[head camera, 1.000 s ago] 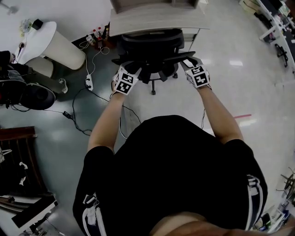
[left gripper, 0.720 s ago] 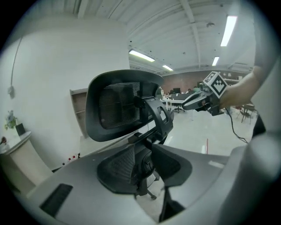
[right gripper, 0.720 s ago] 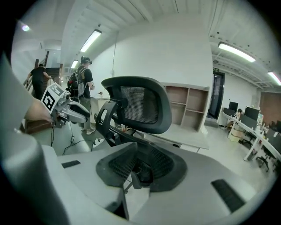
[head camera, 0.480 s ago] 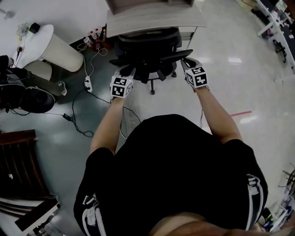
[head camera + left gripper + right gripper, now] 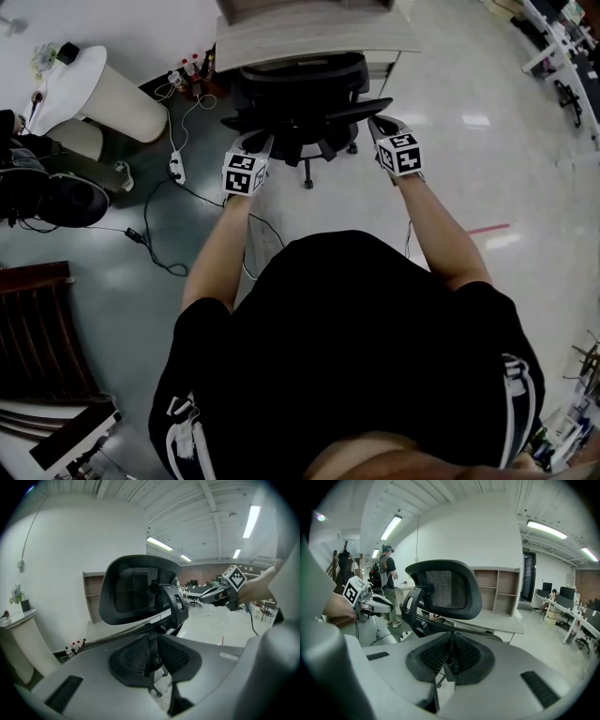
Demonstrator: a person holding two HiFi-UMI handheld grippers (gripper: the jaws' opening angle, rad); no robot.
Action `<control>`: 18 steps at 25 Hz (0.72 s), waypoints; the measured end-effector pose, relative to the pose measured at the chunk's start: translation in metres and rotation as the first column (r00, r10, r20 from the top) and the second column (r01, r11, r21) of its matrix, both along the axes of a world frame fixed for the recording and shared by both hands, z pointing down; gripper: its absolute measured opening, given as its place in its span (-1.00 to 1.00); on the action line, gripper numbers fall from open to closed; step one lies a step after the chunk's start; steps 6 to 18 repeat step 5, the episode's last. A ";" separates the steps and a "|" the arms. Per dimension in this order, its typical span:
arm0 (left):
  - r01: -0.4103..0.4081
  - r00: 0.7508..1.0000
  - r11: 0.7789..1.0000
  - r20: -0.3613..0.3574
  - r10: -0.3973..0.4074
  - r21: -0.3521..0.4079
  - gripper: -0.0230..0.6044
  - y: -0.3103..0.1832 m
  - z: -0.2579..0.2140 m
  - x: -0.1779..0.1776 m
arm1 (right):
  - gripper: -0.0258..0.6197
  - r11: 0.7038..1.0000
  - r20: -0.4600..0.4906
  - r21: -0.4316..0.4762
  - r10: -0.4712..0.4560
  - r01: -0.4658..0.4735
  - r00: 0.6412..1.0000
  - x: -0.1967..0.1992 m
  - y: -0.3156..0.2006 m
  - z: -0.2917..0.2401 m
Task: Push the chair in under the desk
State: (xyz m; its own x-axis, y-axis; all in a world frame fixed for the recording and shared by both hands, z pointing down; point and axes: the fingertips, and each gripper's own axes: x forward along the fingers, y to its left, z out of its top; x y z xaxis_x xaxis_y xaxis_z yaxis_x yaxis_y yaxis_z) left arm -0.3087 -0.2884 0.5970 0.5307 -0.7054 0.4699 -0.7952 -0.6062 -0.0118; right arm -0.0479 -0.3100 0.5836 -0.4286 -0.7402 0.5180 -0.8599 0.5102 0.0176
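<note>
Right claw closed, facing chair; only its view shows a bystander.

Person: black short-sleeved top; dark bottoms with white side stripes. Left gripper and right gripper: pale grey shells, black ribbed pads, black-and-white marker cubes. Left jaws closing, apparently nothing between them.

One chair, one desk, two grippers, one power strip.
</note>
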 end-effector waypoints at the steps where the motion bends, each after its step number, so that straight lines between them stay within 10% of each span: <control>1: 0.002 1.000 1.000 -0.001 -0.002 -0.004 -0.72 0.000 0.001 -0.001 | -0.88 1.000 0.000 0.001 0.000 0.000 1.000 0.000 0.000 0.000; 18: 0.001 1.000 1.000 -0.006 -0.001 -0.011 -0.72 -0.002 0.003 0.000 | -0.89 1.000 -0.001 0.004 0.002 -0.002 1.000 0.001 -0.003 0.000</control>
